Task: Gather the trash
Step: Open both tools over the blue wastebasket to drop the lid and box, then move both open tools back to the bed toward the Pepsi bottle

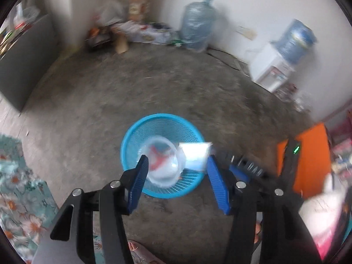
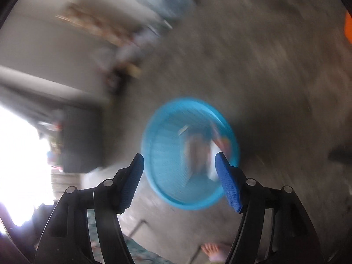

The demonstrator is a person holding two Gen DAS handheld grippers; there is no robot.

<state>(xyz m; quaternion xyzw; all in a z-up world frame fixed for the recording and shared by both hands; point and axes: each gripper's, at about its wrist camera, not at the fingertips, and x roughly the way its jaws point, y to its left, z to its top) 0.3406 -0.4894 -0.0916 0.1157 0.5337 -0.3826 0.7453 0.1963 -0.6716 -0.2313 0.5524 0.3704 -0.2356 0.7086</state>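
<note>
A blue mesh wastebasket (image 1: 132,136) stands on the concrete floor. In the left wrist view my left gripper (image 1: 177,165) is open above its rim. A clear plastic cup with red and white scraps (image 1: 164,162) and a white paper packet (image 1: 194,154) are in the air between the spread fingers, over the basket. My right gripper (image 1: 239,168) reaches in from the right beside it. In the blurred right wrist view my right gripper (image 2: 179,161) is open over the same basket (image 2: 162,154), with pale trash (image 2: 198,151) inside it.
A water dispenser with a blue bottle (image 1: 283,50) stands at the right wall. A wrapped bottle (image 1: 198,26) and a clutter pile (image 1: 132,30) sit at the back. A grey cabinet (image 1: 24,61) is left, a floral mat (image 1: 15,176) lower left, an orange object (image 1: 312,154) right.
</note>
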